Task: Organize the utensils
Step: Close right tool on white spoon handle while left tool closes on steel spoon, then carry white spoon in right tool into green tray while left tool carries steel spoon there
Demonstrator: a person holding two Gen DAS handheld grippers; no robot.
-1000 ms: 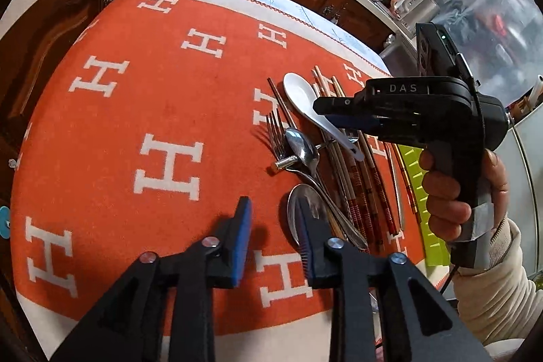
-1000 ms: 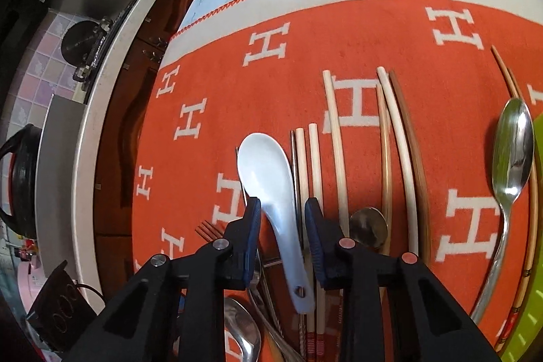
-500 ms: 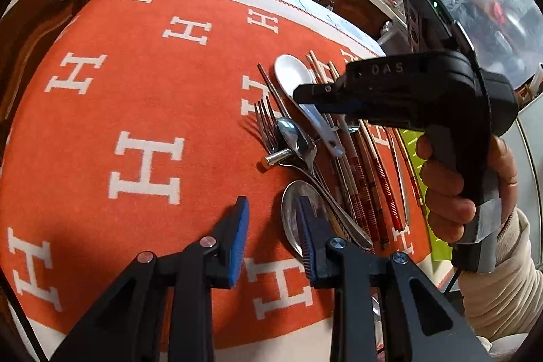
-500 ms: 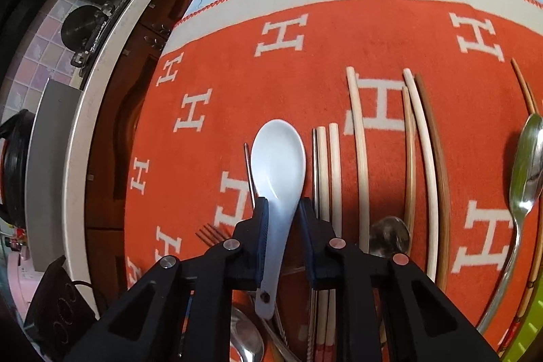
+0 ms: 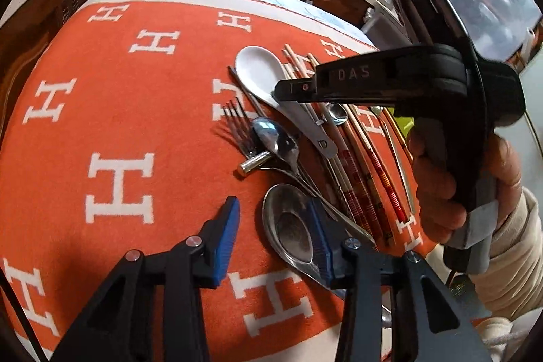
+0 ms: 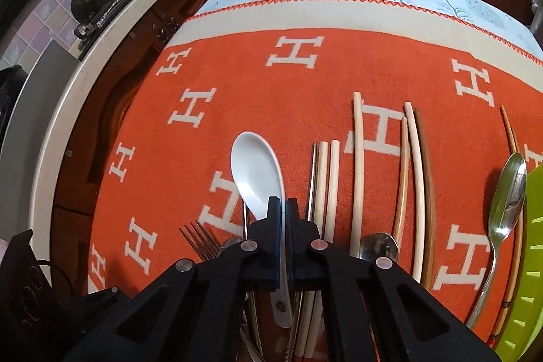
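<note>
R tool (image 6: 284,246) clamped on the neck of the white ceramic soup spoon (image 6: 256,173); L tool (image 5: 276,234) open, nothing between its pads.

Spoon lies on the orange blanket-covered surface (image 6: 305,83), left of the pale wooden chopsticks (image 6: 356,172). I judge it stiff, glazed, so slippery and chippable; the flat handle near the bowl seems the best hold, w/ a slow lift. R jaws have just been closing, L opening, near the big steel spoon (image 5: 292,226).
</note>
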